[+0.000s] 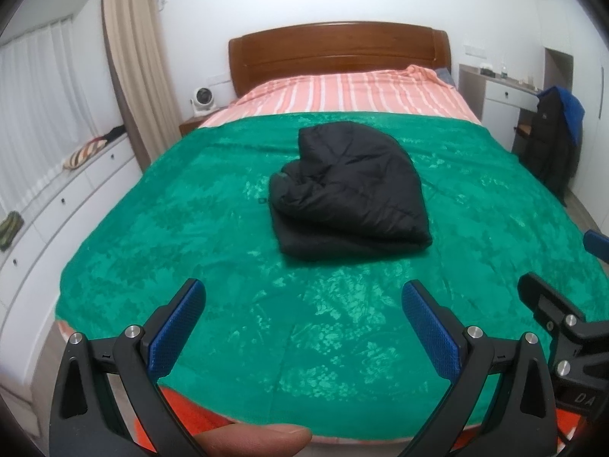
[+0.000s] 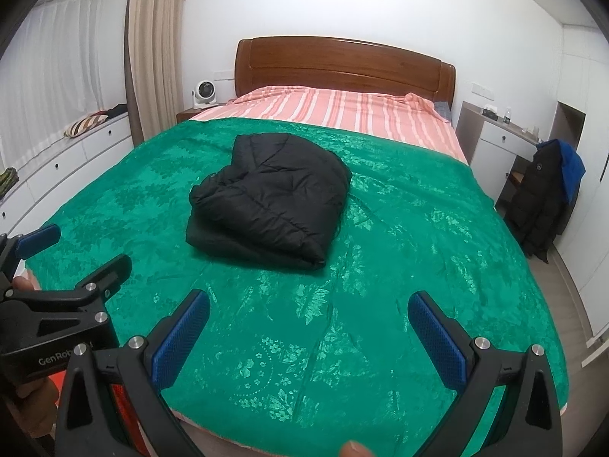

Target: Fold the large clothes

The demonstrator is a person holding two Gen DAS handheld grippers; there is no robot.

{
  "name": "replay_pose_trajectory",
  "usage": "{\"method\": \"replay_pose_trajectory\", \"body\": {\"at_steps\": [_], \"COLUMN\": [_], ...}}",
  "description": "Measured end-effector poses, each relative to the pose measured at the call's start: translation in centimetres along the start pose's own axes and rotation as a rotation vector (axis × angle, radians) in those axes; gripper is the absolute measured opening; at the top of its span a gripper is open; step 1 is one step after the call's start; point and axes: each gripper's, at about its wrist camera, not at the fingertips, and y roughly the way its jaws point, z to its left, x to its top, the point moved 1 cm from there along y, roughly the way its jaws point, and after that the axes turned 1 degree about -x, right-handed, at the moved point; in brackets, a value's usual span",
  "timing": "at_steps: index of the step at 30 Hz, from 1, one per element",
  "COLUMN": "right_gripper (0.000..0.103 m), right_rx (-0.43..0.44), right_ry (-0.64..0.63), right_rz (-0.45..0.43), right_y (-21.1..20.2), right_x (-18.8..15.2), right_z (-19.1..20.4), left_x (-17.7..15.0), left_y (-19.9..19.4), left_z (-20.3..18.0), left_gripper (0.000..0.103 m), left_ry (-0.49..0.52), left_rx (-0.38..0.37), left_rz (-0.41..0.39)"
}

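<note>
A black puffer jacket (image 1: pixel 348 190) lies folded into a thick bundle in the middle of the green bedspread (image 1: pixel 190 236); it also shows in the right wrist view (image 2: pixel 266 198) on the bedspread (image 2: pixel 418 247). My left gripper (image 1: pixel 303 293) is open and empty, held near the foot of the bed, well short of the jacket. My right gripper (image 2: pixel 309 302) is open and empty too, beside it on the right. Each gripper shows at the edge of the other's view, the right one (image 1: pixel 552 312) and the left one (image 2: pixel 57 266).
A wooden headboard (image 1: pixel 338 53) and striped pink sheet (image 1: pixel 342 95) lie beyond. White drawers (image 1: pixel 57 209) run along the left. A desk and a chair with dark coats (image 2: pixel 544 198) stand at the right. A small fan (image 2: pixel 203 93) sits on the nightstand.
</note>
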Motion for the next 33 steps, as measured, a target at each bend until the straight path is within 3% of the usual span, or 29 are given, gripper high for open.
{"method": "replay_pose_trajectory", "body": {"at_steps": [33], "right_gripper": [0.103], "right_rx": [0.005], "right_ry": [0.0], "right_rz": [0.018], "right_y": [0.42], "right_x": [-0.62], "right_z": [-0.04], "left_x": [-0.45], "left_y": [0.38], "left_z": [0.35], "left_gripper": [0.103], "left_ry": [-0.024], "left_rx": [0.005], "left_rz": [0.004]}}
